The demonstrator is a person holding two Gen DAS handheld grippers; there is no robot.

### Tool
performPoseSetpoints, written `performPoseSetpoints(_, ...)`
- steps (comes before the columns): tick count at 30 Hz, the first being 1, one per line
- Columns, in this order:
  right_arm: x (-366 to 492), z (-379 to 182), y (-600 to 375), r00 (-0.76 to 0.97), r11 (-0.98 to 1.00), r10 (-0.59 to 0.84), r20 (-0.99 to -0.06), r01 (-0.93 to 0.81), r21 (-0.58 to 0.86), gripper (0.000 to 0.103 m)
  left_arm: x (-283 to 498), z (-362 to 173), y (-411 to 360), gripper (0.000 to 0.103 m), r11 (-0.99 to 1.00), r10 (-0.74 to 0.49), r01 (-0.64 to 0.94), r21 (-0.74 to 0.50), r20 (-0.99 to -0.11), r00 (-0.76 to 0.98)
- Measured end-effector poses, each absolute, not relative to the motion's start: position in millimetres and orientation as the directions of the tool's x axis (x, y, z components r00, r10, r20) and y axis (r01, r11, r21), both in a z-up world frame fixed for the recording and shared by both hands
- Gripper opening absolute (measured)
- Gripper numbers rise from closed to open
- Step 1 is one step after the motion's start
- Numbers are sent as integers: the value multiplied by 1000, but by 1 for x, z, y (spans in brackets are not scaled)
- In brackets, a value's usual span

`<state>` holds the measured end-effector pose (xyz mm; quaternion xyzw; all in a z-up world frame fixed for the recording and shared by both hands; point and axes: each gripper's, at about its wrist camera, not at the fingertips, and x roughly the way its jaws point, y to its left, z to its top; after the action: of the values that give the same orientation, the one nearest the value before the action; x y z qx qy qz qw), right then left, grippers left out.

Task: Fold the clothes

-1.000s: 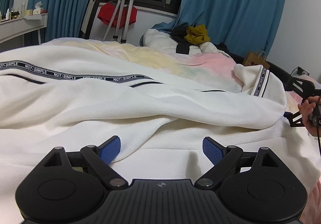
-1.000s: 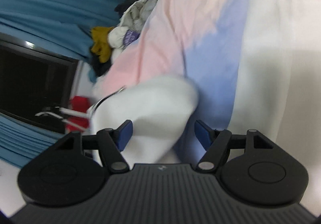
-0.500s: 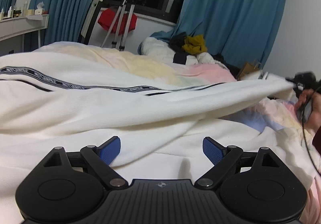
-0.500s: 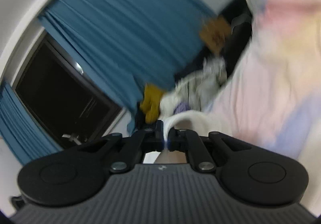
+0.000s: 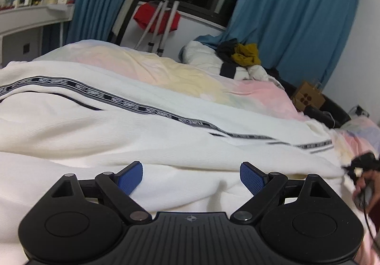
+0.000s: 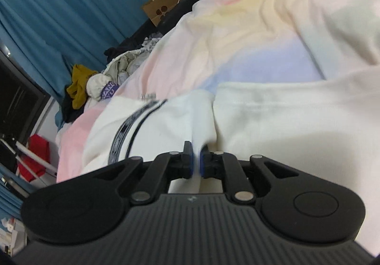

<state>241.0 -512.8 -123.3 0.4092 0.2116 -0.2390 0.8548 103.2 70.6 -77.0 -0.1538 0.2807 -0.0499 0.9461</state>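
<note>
**White knit garment stretched over the bed, right gripper pinching its edge**

White knit garment with a black lettered tape stripe (image 5: 133, 105) lies spread across the pastel pink, yellow and blue bedsheet (image 5: 190, 74), and we start on the left. A white shelf with small bottles (image 5: 35, 15) sits by the blue curtains (image 5: 296, 27), then a red cloth hanging on a pale metal stand (image 5: 154, 17) under the dark window. Over the near folds of the garment hovers the left gripper (image 5: 191, 175), its blue pads (image 5: 130, 177) spread wide apart with nothing between them, only white fabric lying below. Further along, a heap of clothes topped with a mustard-yellow piece (image 5: 245, 55) rests at the bed's far end, and a brown paper bag (image 5: 308, 97) stands beyond it. At the far right edge, the person's hand (image 5: 365, 191) shows, blurred, at the garment's end.

Over to the right wrist view: the right gripper (image 6: 195, 161) has its jaws drawn nearly together, having just eased a touch wider, and a fold of the white garment sits clamped between the pads. The striped part runs off to the left, plain white cloth to the right.
</note>
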Motion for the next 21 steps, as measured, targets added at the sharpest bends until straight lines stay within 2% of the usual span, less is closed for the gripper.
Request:
performPoseSetpoints(4,210,-103,-481,766,629,-258,-589,595,499,16,104,-66,90,91,946,-159,-32,-324,-543,824)
performPoseSetpoints(10,165,-64,-393,818,789,-174,-549,449,420,18,91,-34,132,91,943,-82,-104,-316,-523,848)
performPoseSetpoints(12,158,-59,-362,832,841,-137,-537,385,381,29,92,-20,153,91,942,-43,-141,-305,-526,849)
performPoseSetpoints(14,162,-57,-336,839,888,-104,-534,320,330,34,97,-5,177,91,941,7,-187,-282,-535,845)
performPoseSetpoints(19,183,-65,-298,843,952,-59,-535,209,224,35,140,14,260,91,925,86,-283,-254,-586,806)
performPoseSetpoints(20,189,-69,-294,839,955,-48,-542,197,221,39,151,15,277,91,928,112,-299,-223,-597,794)
performPoseSetpoints(21,194,-73,-291,833,957,-31,-552,183,223,48,163,15,292,91,929,149,-323,-182,-614,775)
